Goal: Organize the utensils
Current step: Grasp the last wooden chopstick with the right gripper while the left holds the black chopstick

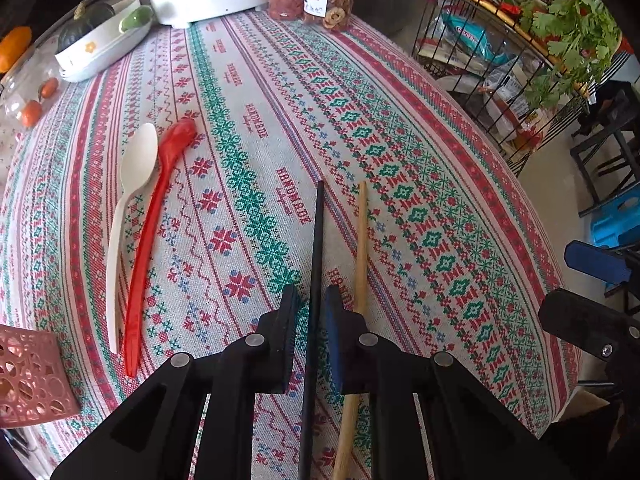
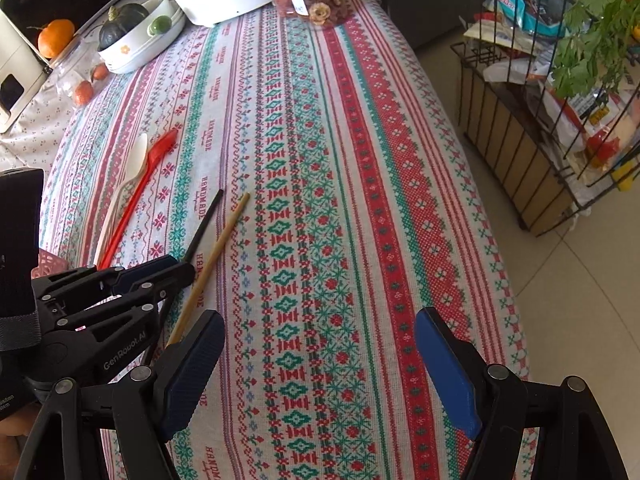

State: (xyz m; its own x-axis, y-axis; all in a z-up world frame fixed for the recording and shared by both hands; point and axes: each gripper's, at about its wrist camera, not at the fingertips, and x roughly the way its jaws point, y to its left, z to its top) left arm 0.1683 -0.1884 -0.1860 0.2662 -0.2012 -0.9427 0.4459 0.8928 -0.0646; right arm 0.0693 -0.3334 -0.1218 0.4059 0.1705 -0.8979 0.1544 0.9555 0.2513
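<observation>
The left claw points steeply down at the table with its jaws drawn close about the black chopstick; in the left wrist view the stick runs straight up between the two pads, though a sliver of cloth shows on either side, so I cannot tell whether they press it; the black chopstick lies along the cloth, its tip well ahead of the claw; the wooden chopstick lies just right of that claw, outside the jaws, passing under the right finger and reaching nearly as far ahead; the two sticks run almost parallel, apart from each other; the white spoon and the red spoon lie side by side well to the left of the left claw, bowls pointing away, the two touching or nearly so along their handles; a pink perforated basket stands at the near left edge, beside the spoon handles.

The right claw hangs released, jaws wide, nothing between them but bare cloth; the left claw is to its left, and the wooden chopstick's near end lies just beside its left finger.
</observation>
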